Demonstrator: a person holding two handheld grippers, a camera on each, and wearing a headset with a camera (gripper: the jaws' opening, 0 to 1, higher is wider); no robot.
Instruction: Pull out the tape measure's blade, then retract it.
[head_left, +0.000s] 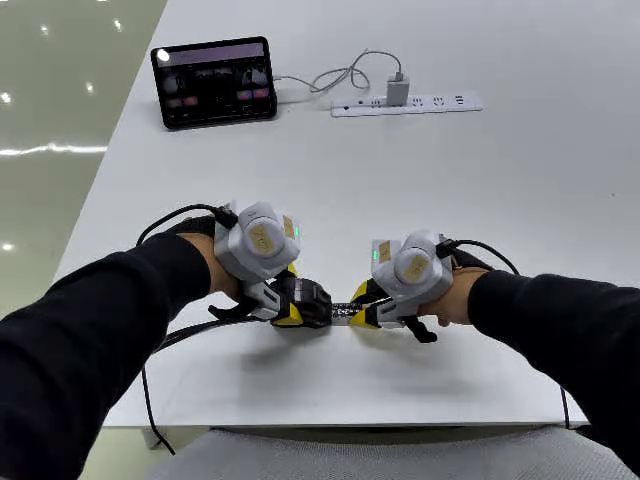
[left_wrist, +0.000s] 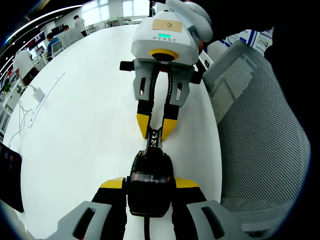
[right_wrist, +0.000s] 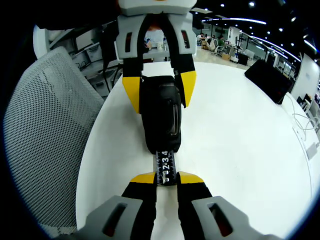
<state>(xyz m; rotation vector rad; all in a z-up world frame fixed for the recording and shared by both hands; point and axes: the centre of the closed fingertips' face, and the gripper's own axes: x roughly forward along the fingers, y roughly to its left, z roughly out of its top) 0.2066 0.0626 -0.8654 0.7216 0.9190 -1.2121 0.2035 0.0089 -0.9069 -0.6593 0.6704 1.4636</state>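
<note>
L tongs (left_wrist: 150, 184) clamped on the black tape measure (left_wrist: 149, 165) case. R tongs (right_wrist: 166, 178) pinch the blade (right_wrist: 165, 162) tip, jaws nearly together. Short bit of blade out btwn them. Case prob rests on white bench (head_left: 420, 170), near front edge.

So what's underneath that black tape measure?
The white table is below the tape measure; whether they touch is hidden by the case and the left gripper clamped around it.

The black tape measure (head_left: 308, 300) lies on the white table (head_left: 400, 190), its numbered blade (right_wrist: 165, 167) barely out.
</note>
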